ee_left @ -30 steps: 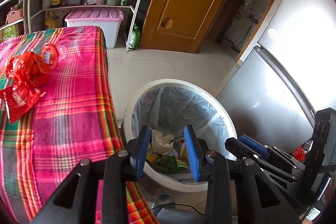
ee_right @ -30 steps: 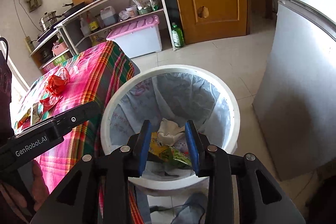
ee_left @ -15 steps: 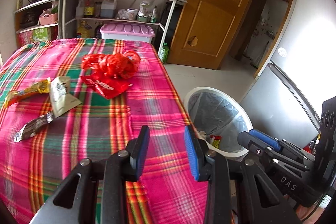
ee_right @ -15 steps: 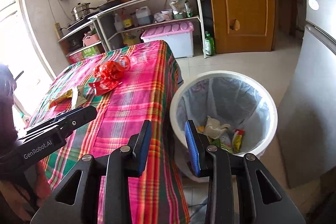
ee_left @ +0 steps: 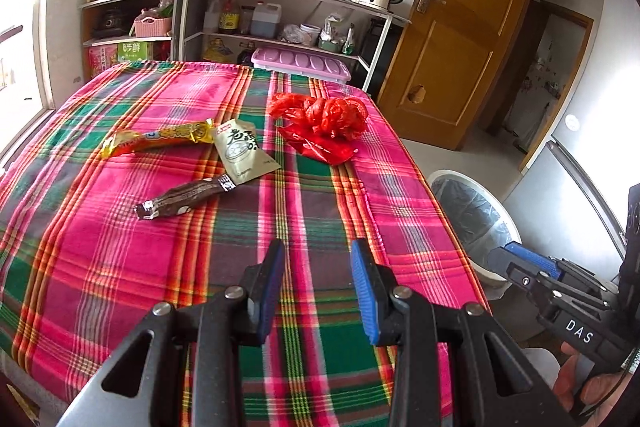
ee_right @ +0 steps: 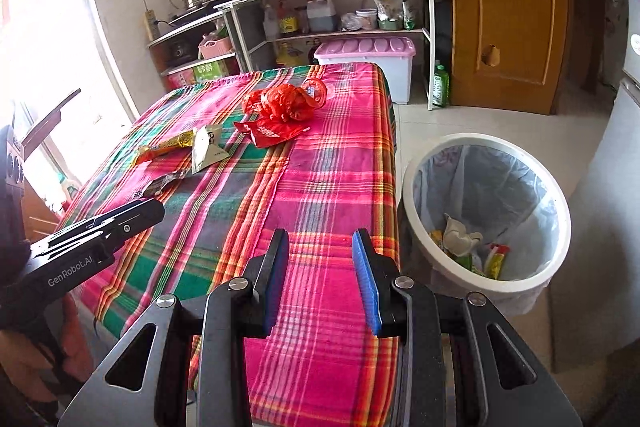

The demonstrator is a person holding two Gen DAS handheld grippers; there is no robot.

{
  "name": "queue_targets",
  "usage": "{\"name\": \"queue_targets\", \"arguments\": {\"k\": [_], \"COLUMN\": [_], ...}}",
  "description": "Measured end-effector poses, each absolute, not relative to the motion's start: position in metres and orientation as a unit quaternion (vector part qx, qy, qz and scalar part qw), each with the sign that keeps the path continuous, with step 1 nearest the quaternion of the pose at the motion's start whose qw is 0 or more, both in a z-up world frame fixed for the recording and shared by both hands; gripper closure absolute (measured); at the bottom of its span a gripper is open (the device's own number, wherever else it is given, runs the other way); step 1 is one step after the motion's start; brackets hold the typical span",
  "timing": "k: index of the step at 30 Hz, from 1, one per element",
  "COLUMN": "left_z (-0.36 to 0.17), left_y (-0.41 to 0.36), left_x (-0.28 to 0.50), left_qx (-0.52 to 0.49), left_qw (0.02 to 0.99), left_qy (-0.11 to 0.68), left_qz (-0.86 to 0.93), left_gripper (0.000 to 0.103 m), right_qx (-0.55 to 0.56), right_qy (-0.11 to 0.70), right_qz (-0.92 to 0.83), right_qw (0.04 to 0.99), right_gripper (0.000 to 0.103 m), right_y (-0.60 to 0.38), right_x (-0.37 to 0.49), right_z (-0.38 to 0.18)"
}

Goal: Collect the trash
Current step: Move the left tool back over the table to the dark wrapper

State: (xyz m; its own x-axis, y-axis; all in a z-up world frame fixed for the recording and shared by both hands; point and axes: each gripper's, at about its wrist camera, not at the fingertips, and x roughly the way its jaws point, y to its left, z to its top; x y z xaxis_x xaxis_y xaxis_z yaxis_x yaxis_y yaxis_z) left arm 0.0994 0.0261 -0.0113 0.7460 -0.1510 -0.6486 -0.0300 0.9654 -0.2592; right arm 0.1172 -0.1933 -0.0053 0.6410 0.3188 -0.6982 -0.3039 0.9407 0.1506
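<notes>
Trash lies on the pink plaid tablecloth (ee_left: 120,267): a crumpled red plastic bag (ee_left: 324,115) on a flat red packet (ee_left: 320,147), a beige sachet (ee_left: 244,151), a yellow wrapper (ee_left: 160,139) and a brown wrapper (ee_left: 184,199). The same items show in the right wrist view: the red bag (ee_right: 280,105), the sachet (ee_right: 206,147), the yellow wrapper (ee_right: 168,147). My left gripper (ee_left: 316,287) is open and empty above the table's near part. My right gripper (ee_right: 320,279) is open and empty over the table's right edge. The white lined bin (ee_right: 408,195) holds wrappers.
The bin (ee_left: 472,203) stands on the floor right of the table. A metal fridge (ee_right: 600,227) is behind it. Shelves with kitchenware (ee_left: 280,19), a pink-lidded box (ee_right: 368,67) and a wooden door (ee_left: 460,39) are at the back. A window is at the left.
Both grippers have swung from over the bin back toward the table. The table trash now lies ahead of them. Both stayed open and empty.
</notes>
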Motion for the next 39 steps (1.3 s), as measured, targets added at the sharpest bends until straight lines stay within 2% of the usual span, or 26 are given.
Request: {"name": "queue_targets", "arguments": {"k": [15, 17, 19, 28, 34, 36, 39], "left_z": [-0.021, -0.023, -0.024, -0.036, -0.056, -0.057, -0.058], "left_y": [0.070, 0.077, 0.084, 0.113, 0.115, 0.111, 0.103], "left_x": [0.102, 0.106, 0.110, 0.152, 0.180, 0.183, 0.186], "left_qx": [-0.135, -0.134, -0.132, -0.093, -0.077, -0.074, -0.043], "left_qw": [0.924, 0.924, 0.925, 0.922, 0.906, 0.904, 0.903], "left_qy": [0.358, 0.359, 0.357, 0.374, 0.416, 0.421, 0.428], "left_qz": [0.008, 0.015, 0.021, 0.034, -0.003, -0.018, -0.015], "left_gripper": [0.067, 0.059, 0.056, 0.054, 0.054, 0.049, 0.049], "right_qx": [0.002, 0.002, -0.003, -0.017, -0.021, -0.022, -0.023], "right_qy": [0.395, 0.395, 0.394, 0.394, 0.396, 0.396, 0.399], "right_qz": [0.209, 0.216, 0.220, 0.236, 0.235, 0.236, 0.237], "right_qw": [0.895, 0.893, 0.892, 0.888, 0.888, 0.887, 0.886], "right_gripper": [0.069, 0.069, 0.069, 0.069, 0.069, 0.069, 0.069], "right_y": [-0.166, -0.163, -0.158, -0.138, -0.131, -0.129, -0.125], "right_x": [0.131, 0.133, 0.137, 0.153, 0.168, 0.172, 0.177], "right_z": [-0.011, -0.011, -0.011, -0.011, -0.013, -0.014, -0.016]}}
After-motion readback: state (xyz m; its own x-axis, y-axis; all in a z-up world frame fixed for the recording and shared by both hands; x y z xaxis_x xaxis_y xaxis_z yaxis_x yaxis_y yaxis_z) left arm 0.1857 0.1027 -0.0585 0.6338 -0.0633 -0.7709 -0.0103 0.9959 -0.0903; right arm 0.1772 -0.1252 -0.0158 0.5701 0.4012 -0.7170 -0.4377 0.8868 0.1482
